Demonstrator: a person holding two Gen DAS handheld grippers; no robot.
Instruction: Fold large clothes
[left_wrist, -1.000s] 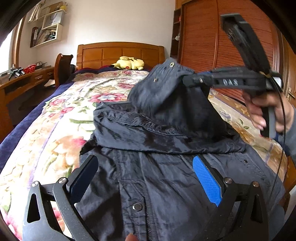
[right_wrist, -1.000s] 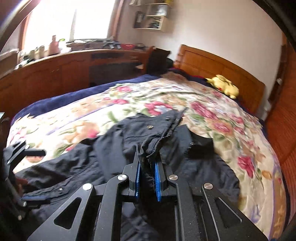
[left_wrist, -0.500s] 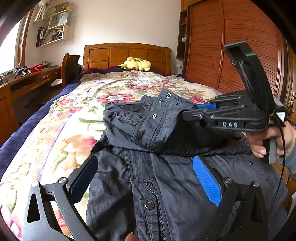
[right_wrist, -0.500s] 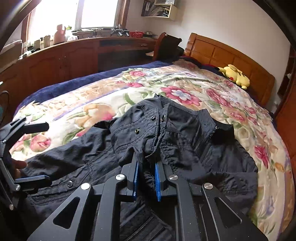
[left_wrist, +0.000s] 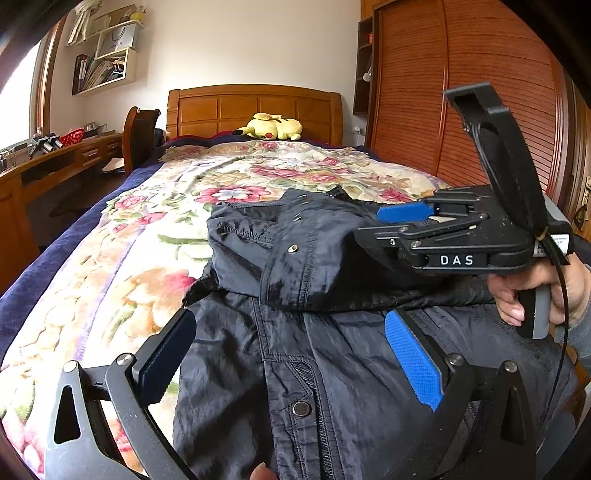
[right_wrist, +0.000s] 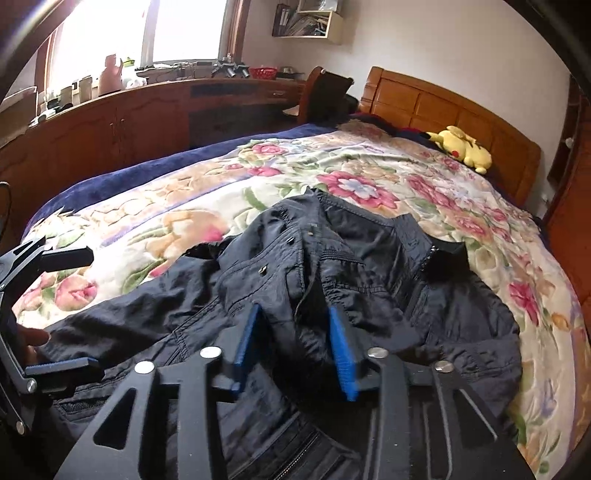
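A dark jacket (left_wrist: 325, 332) lies spread on my flowered bedspread (left_wrist: 155, 236), its upper part folded down over the front, snaps and zipper showing. My right gripper (right_wrist: 293, 341) hovers low over that folded section with its blue pads (right_wrist: 341, 350) parted on either side of a raised ridge of cloth; whether they touch the fabric I cannot tell. My left gripper (left_wrist: 291, 362) is held spread wide above the jacket's front placket, grasping nothing, one dark pad toward the bedspread and one blue pad (left_wrist: 413, 362) over the cloth. My right hand (left_wrist: 535, 291) grips the handle beside the jacket. Beyond, a yellow plush toy (left_wrist: 271, 127) rests against the wooden headboard (left_wrist: 251, 107), with a desk (right_wrist: 147, 110) along the window side and a wardrobe (left_wrist: 461, 92) opposite.
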